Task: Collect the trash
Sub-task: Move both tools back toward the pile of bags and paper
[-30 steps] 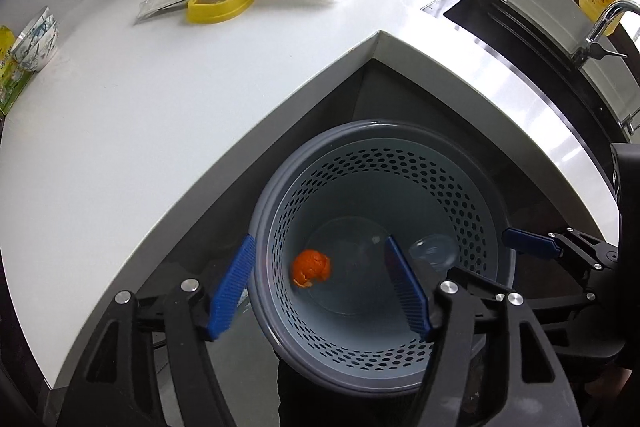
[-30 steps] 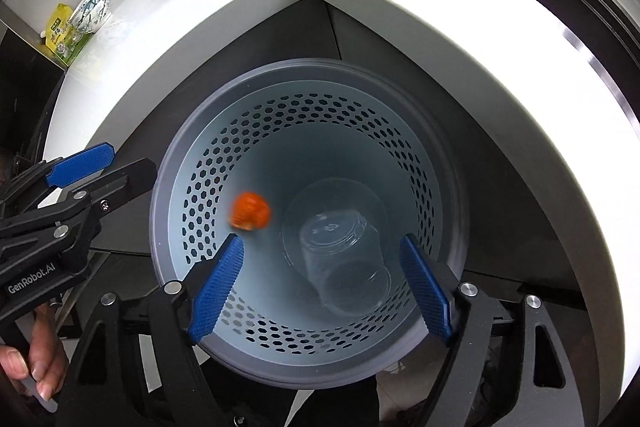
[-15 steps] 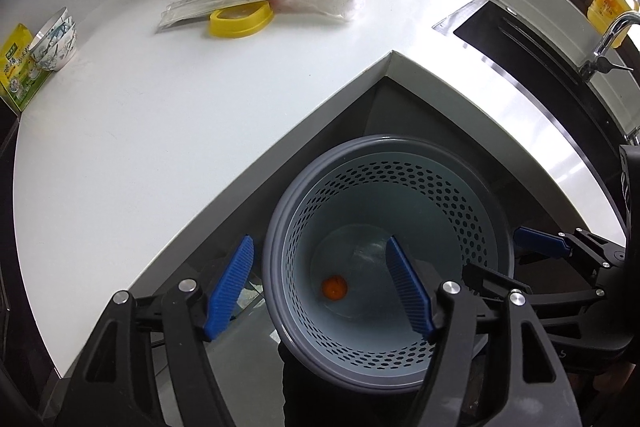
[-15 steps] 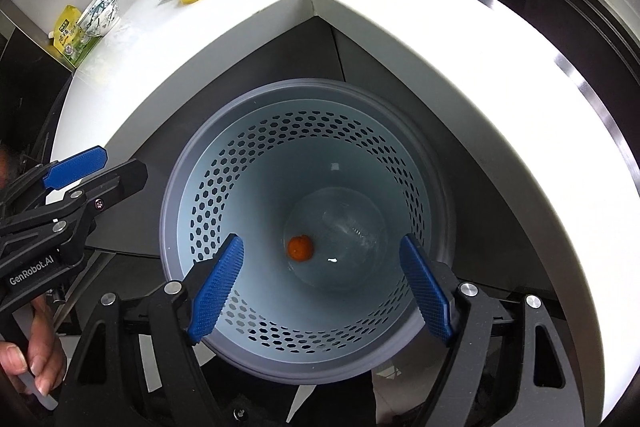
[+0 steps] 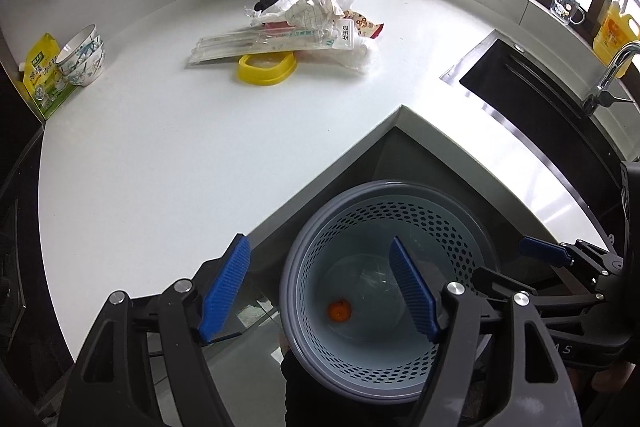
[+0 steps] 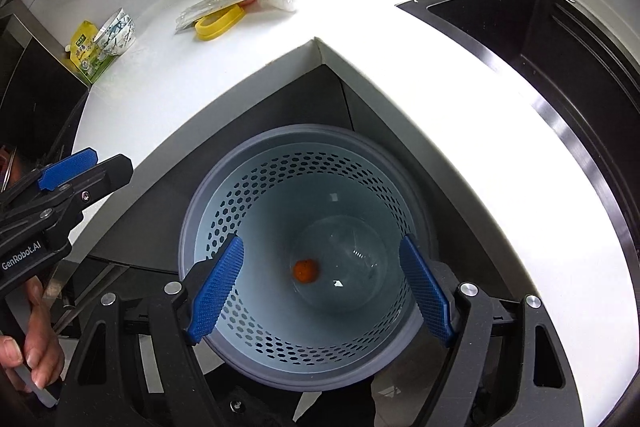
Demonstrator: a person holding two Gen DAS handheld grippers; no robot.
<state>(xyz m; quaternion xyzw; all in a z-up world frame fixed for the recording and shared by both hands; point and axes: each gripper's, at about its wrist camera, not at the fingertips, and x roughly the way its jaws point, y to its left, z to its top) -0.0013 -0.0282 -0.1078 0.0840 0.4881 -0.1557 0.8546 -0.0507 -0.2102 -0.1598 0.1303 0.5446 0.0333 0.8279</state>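
White solid-surface countertop [image 5: 152, 155] forms an L around an inside corner, with dark cabinet fronts below it and a grey perforated waste basket [image 5: 384, 387] standing on the floor in that corner. At the basket bottom lie a small orange scrap [image 6: 305, 270] and a clear plastic cup [image 6: 352, 259], touching or nearly touching. The left gripper [image 5: 320, 291] hangs above the basket's left rim, jaws spread wide and holding nothing; the right gripper [image 6: 320, 291] hangs directly over the basket mouth, likewise spread and unloaded. On the far part of the countertop sits a pile of remaining trash: crumpled white paper [image 5: 308, 5], a clear plastic package [image 5: 272, 41], a yellow oval lid [image 5: 266, 69] partly under the package, and a printed snack wrapper [image 5: 366, 27]. At the far left edge stand stacked patterned bowls [image 5: 82, 57] beside a yellow-green pouch [image 5: 42, 79]. A black sink [image 6: 532, 39] is recessed at the right, with a chrome faucet [image 5: 608, 75] and a yellow bottle [image 5: 614, 29] near barred windows.
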